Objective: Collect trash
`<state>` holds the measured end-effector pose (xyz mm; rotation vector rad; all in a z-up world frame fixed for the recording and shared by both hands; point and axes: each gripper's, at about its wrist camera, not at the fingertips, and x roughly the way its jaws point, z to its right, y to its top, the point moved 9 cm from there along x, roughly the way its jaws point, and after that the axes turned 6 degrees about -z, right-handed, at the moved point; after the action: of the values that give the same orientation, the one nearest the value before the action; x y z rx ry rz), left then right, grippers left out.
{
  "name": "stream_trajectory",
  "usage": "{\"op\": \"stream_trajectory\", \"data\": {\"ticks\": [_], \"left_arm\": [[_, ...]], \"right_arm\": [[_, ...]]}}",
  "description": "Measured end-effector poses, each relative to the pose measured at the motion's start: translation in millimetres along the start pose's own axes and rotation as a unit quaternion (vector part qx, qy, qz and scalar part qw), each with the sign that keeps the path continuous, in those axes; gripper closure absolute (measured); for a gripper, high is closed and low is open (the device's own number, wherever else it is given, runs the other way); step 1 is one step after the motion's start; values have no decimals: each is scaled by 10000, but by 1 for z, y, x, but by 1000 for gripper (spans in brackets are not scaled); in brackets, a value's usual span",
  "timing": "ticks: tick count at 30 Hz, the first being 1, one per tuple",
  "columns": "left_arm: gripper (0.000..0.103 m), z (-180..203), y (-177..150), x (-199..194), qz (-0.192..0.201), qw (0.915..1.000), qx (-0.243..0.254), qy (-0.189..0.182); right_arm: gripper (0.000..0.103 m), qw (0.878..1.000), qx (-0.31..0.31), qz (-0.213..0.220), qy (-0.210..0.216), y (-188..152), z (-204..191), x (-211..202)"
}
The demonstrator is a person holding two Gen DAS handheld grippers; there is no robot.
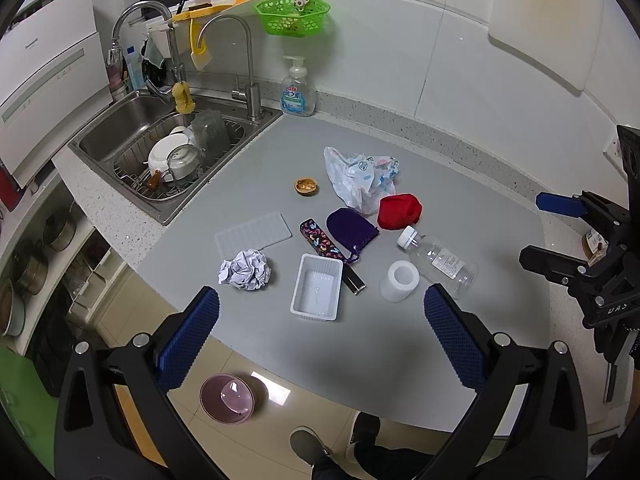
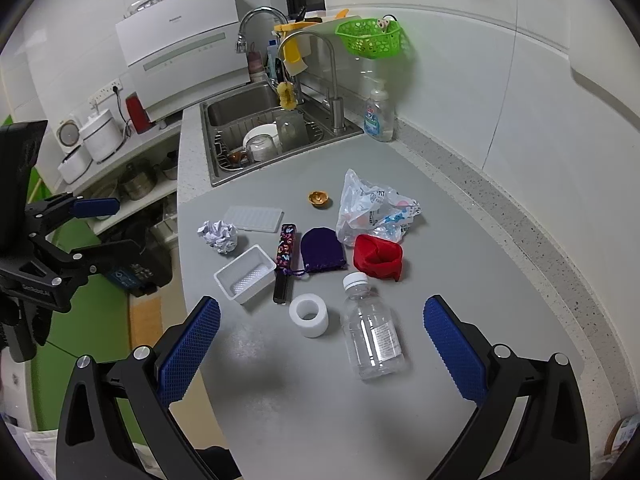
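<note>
Lying crumpled, white paper ball (image 1: 245, 270), clear capped bottle (image 2: 372, 330) sideways, both hand-held grippers gaping, empty

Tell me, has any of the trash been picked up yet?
Nothing looks done yet. The crumpled paper, plastic tray, empty bottle, white roll and plastic bag all lie on the countertop. Nothing is in hand: the left gripper and right gripper are both open and empty above the counter. All the collecting is left.
</note>
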<state>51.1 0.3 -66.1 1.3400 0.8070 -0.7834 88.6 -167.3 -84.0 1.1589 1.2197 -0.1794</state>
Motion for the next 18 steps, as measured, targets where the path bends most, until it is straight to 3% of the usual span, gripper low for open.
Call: {"op": "stream_trajectory", "data": {"ticks": [18], "left_arm": [[3,2,0,-1,2,10000,9,-4]], "right_arm": [[5,10000,30,9,-92,0,2,-2]]}}
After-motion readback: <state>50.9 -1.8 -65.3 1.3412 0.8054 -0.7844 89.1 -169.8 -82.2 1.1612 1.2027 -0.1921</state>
